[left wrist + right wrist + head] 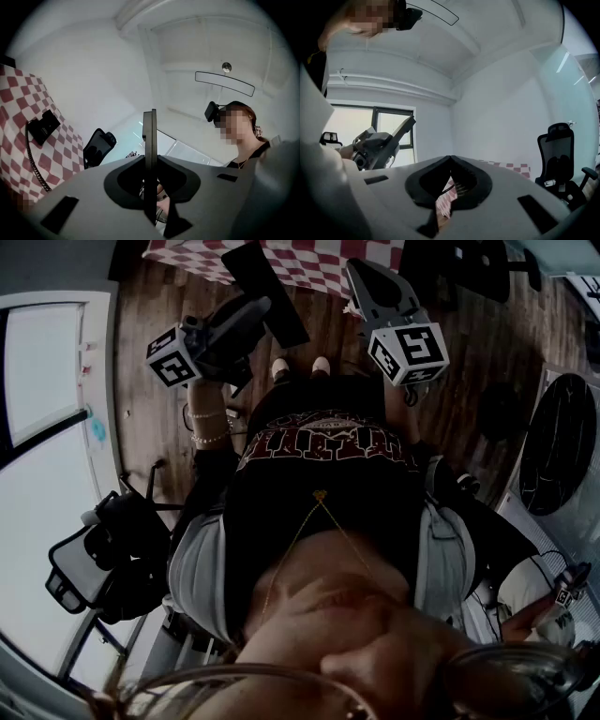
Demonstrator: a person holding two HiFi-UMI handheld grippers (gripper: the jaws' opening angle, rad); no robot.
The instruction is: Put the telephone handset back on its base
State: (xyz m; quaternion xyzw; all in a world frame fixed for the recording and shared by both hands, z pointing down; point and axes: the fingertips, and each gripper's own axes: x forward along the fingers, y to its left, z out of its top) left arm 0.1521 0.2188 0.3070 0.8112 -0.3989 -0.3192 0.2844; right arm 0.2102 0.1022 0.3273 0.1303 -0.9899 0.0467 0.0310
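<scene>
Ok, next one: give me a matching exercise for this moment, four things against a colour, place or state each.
Things:
1 telephone
2 checked cloth
3 office chair
4 left gripper

Descriptions:
A red and white
B jaws together, nothing between them
C lying on the cloth, coiled cord attached
D has armrests, nobody in it

Pairs: 1-C; 2-A; 3-D; 4-B

Red-and-white checkered tablecloth (323, 268) cut by head view's top edge. Black corded telephone (43, 125) too small in left gripper view; handset indistinguishable from base.
</scene>
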